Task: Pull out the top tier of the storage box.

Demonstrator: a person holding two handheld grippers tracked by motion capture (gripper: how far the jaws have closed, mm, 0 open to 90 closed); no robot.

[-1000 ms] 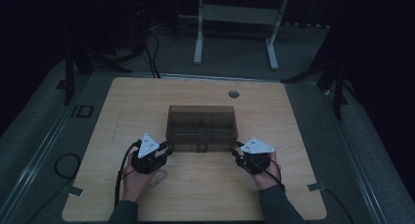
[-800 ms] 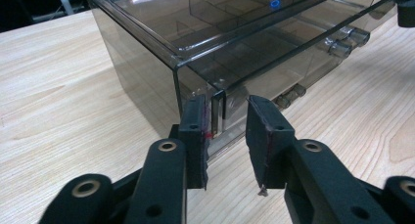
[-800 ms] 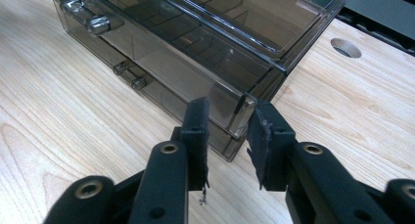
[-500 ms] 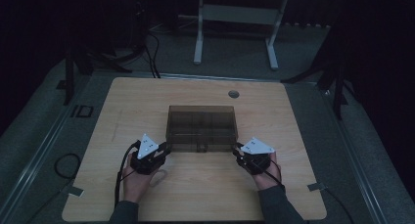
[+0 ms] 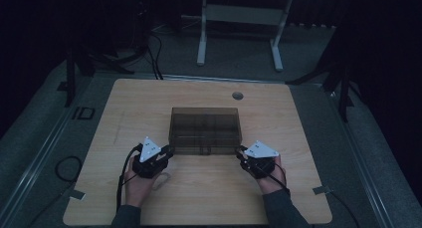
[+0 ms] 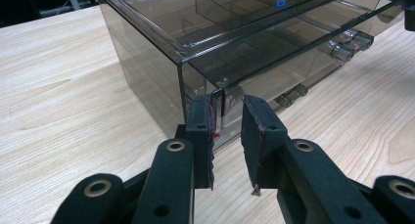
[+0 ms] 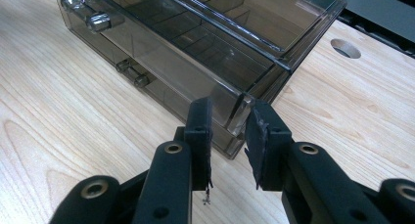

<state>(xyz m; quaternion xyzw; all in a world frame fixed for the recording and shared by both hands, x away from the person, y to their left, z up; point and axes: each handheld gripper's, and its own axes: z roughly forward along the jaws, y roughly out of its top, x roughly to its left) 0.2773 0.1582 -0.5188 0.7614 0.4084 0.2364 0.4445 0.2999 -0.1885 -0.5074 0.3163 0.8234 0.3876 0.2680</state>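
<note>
Now smoked plastic box (image 5: 205, 130): front corners sit between both grippers' narrowed jaws, just closing in.

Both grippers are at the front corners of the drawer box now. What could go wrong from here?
1. The left gripper straddles only a thin corner edge of the smoky plastic box, with a gap at one pad; it may slip off.
2. The right gripper has the same shallow hold on the other front corner, so an uneven lift could twist the box.
3. If the box tilts forward, its drawers might slide out.
</note>
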